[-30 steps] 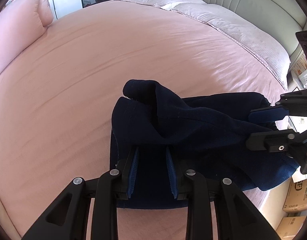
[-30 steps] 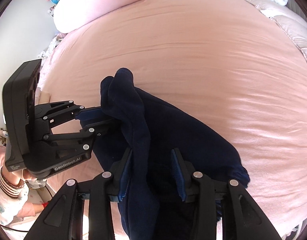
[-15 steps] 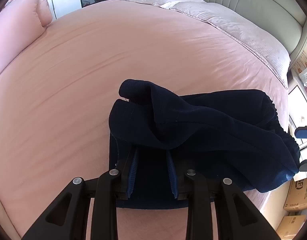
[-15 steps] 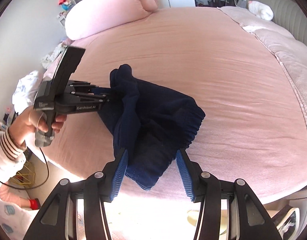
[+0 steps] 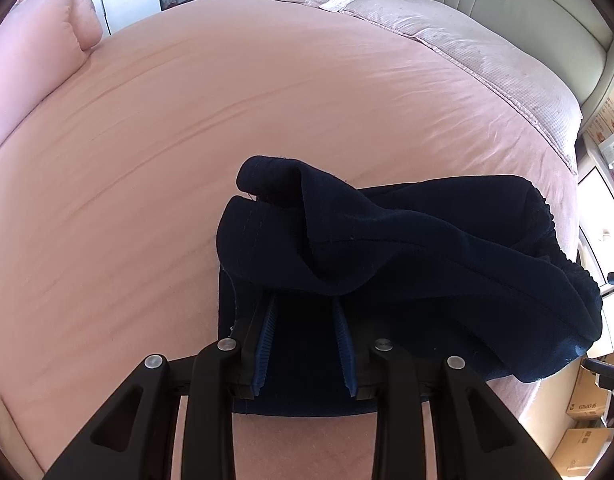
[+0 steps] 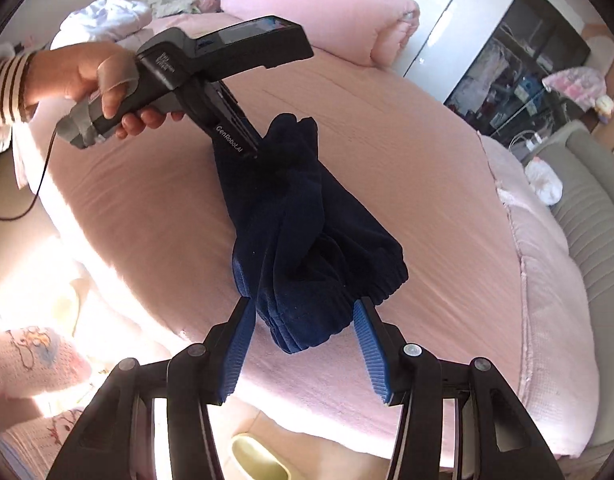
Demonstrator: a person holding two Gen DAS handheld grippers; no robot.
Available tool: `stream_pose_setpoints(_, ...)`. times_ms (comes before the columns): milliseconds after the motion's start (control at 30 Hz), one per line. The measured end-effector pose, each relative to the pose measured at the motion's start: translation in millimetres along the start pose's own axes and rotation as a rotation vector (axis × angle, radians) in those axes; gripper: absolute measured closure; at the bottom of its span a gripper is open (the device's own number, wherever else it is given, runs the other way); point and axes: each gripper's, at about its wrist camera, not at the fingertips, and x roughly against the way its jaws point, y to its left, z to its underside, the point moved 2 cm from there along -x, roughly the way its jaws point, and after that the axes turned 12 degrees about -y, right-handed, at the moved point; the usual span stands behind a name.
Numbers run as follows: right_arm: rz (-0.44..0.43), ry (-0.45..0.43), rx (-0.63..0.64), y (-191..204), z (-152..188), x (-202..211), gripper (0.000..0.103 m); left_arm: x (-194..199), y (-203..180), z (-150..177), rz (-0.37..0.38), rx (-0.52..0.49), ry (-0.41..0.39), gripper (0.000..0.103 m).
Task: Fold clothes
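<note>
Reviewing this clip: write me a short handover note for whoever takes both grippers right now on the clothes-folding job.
Left gripper: fingers in the navy garment's folds at one end; whether it clamps cloth is not clear.
Right gripper: open, holds nothing; the garment's ribbed end lies just beyond its fingertips.
Garment: bunched in a rumpled heap near the edge of the pink bed.
Done: no neat fold shows.
Left: probably regrip the ribbed end, spread the garment flat, then fold.

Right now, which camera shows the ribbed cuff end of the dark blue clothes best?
The right wrist view: the ribbed cuff of the dark blue garment lies close and sharp there. In the left wrist view it sits small at the far right edge.
</note>
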Motion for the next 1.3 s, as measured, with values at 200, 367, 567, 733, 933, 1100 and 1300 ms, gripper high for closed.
stream_pose_setpoints(200, 0.053, 0.035, 0.231, 29.6, 4.0, -24.2, 0.052, 4.4, 3.0, 2.1, 0.012, -0.012, 0.000, 0.075)
stream_pose_setpoints(367, 0.122, 0.036, 0.305, 30.5, 4.1, -35.9, 0.052, 7.4, 1.4, 3.7, 0.009, -0.058, 0.017, 0.070)
stream_pose_setpoints(567, 0.198, 0.044, 0.492, 47.7, 7.8, -50.4, 0.052, 11.0, 2.1, 6.5, -0.003, -0.066, 0.006, 0.070)
stream_pose_setpoints(733, 0.220, 0.057, 0.679, 64.7, 18.7, -64.0, 0.052, 17.5, 6.1, 6.3, -0.001, -0.069, 0.023, 0.063)
stream_pose_setpoints(933, 0.181, 0.073, 0.577, 52.0, 16.1, -71.0, 0.052, 46.8, -1.1, 7.3, -0.002, -0.209, -0.003, 0.042)
stream_pose_setpoints(1100, 0.124, 0.066, 0.500, 40.5, 6.5, -71.4, 0.062, 71.1, -24.3, 12.2, 0.025, -0.399, -0.066, 0.041)
stream_pose_setpoints(1300, 0.030, 0.048, 0.294, 11.6, -2.2, -65.9, 0.067, 100.4, -45.0, 14.2, 0.187, -0.559, -0.161, 0.041)
